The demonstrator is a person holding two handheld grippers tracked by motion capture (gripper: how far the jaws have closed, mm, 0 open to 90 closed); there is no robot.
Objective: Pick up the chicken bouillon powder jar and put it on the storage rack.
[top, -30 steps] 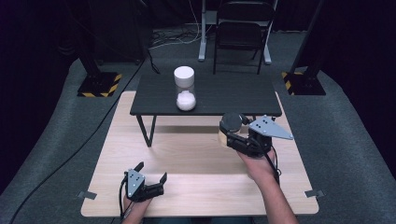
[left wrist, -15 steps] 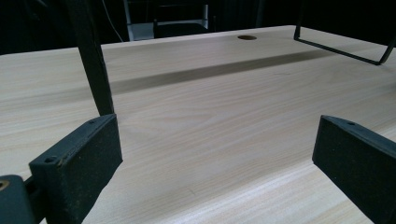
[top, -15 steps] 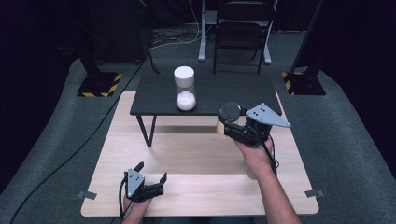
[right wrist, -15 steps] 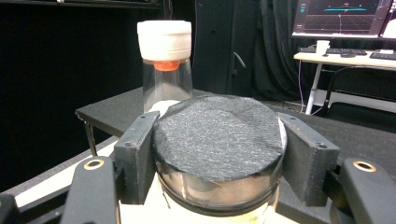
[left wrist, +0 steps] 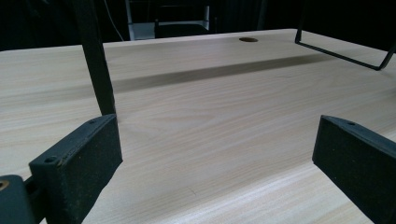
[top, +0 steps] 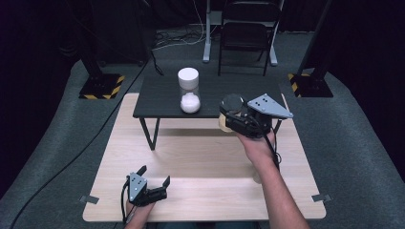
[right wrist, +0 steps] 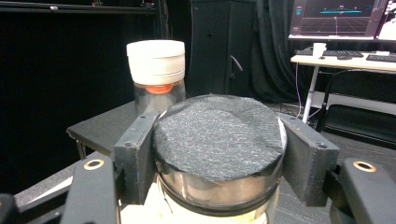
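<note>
Black-lidded jar (right wrist: 218,154) upright between fingers (right wrist: 306,158)

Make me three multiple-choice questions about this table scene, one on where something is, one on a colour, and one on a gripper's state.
1. Where does the white-lidded jar stand?
A. on the small black table
B. on the wooden tabletop
C. on the floor

2. What colour is the top of the container in the right gripper?
A. white
B. black
C. orange

3. How is the left gripper?
A. shut on the jar
B. shut on a cable
C. open, holding nothing

Answers: 1 A, the high view shows the jar on the black table. 2 B, the right gripper view shows a black top between the jaws. 3 C, the left gripper view shows the jaws wide apart over bare wood.
</note>
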